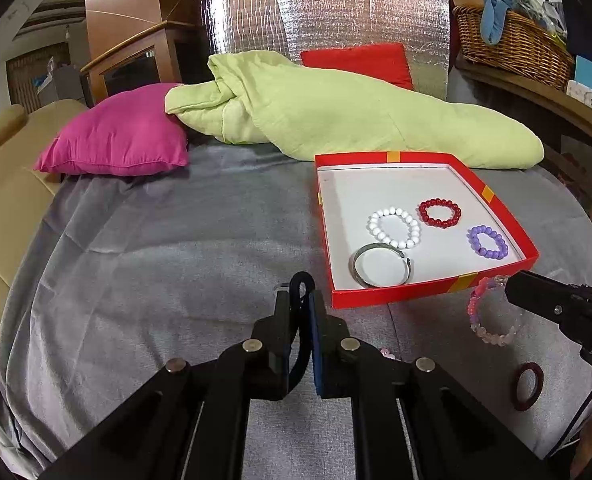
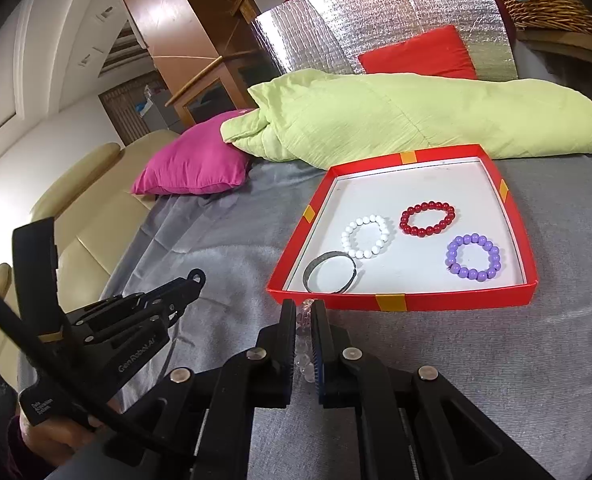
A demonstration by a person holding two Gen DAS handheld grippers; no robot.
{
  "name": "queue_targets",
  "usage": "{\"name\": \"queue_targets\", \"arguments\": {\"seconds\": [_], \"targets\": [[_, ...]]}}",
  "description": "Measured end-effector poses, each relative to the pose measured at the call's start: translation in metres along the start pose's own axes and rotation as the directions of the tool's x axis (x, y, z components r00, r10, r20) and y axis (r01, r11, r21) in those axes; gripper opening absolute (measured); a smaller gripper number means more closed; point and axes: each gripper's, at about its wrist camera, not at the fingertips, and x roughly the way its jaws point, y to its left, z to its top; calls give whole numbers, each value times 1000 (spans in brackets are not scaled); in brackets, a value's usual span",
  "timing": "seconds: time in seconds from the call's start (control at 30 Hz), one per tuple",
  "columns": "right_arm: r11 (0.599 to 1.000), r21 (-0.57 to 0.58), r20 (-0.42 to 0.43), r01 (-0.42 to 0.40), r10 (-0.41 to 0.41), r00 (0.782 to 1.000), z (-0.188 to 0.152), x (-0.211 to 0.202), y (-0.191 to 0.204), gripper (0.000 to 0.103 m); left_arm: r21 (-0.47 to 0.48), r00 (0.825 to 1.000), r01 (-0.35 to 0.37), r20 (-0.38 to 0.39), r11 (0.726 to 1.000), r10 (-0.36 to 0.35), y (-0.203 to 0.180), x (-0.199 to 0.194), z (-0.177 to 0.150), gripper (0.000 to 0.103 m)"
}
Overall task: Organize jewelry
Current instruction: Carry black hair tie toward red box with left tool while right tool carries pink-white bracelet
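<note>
A red box (image 1: 392, 295) (image 2: 456, 302) with a white floor lies on the grey bedspread. In it are a white bead bracelet (image 1: 394, 227) (image 2: 366, 242), a red bead bracelet (image 1: 440, 213) (image 2: 428, 218), a purple bead bracelet (image 1: 488, 242) (image 2: 473, 256) and a metal bangle (image 1: 380, 265) (image 2: 330, 278). My left gripper (image 1: 300, 300) (image 2: 193, 280) is shut on a black ring bangle (image 1: 299, 284), left of the box's near corner. My right gripper (image 2: 304, 312) (image 1: 512, 286) is shut on a pink bead bracelet (image 1: 490, 318) (image 2: 304, 344) just before the box's front wall.
A dark red ring bangle (image 1: 528, 386) and a small pink item (image 1: 387, 353) lie on the grey bedspread (image 1: 155, 264). A green quilt (image 1: 336, 112), a magenta cushion (image 1: 119, 132) and a red cushion (image 1: 360, 62) lie behind the box. A wicker basket (image 1: 512, 44) stands at the back right.
</note>
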Motion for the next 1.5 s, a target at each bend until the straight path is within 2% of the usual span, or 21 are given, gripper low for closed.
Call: {"name": "queue_targets", "arguments": {"seconds": [0.37,1.03,1.3,1.5], "targets": [[1000,31,6,-3,3,1000,5,-4,-13,9,-6,1000,-4,-6,1000,4,0,5,5,10],[998,66,18,-15,14,1000,11,-11,-26,8,-48,998,-64,25,997,65,13,2,13,10],[996,90,26,-2,0,1000,14,-10,-34,8,-57,998,-63,28,996,64,17,4,15,10],[994,106,59,9,-15,998,23,-14,-42,8,-64,999,-32,34,997,34,14,6,19,10]]}}
